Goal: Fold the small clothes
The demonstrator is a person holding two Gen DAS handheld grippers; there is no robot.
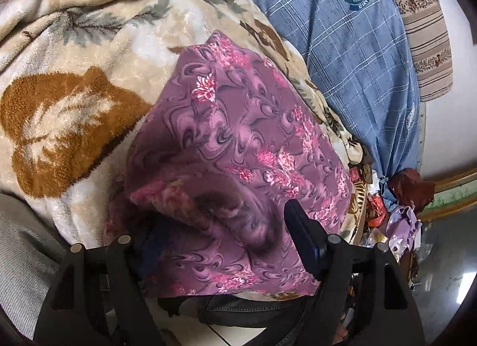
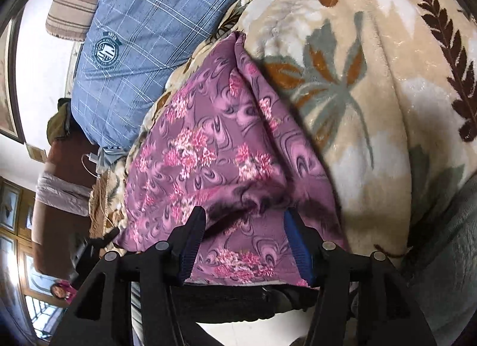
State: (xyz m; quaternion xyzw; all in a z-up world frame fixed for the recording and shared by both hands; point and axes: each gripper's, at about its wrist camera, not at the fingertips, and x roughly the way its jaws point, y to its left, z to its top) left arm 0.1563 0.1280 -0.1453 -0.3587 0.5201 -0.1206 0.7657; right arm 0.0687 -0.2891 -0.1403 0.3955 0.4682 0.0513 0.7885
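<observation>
Holding purple floral cloth [image 1: 238,137] at near edge with both tools. We see cloth spread on fleece blanket [image 1: 74,107], long axis running from us toward far blue checked pillow [image 1: 342,47]. Left gripper [image 1: 220,244]: fingers apart, raised fold of cloth between them, left finger hidden under fabric; we cannot tell if it bites. Right gripper [image 2: 244,241]: fingers apart, straddling bunched near hem, not clamped. Both equally near. Cloth thin, slippery-looking, swirl print; blanket plush, leaf pattern. We judge next fold goes near edge toward far edge.
</observation>
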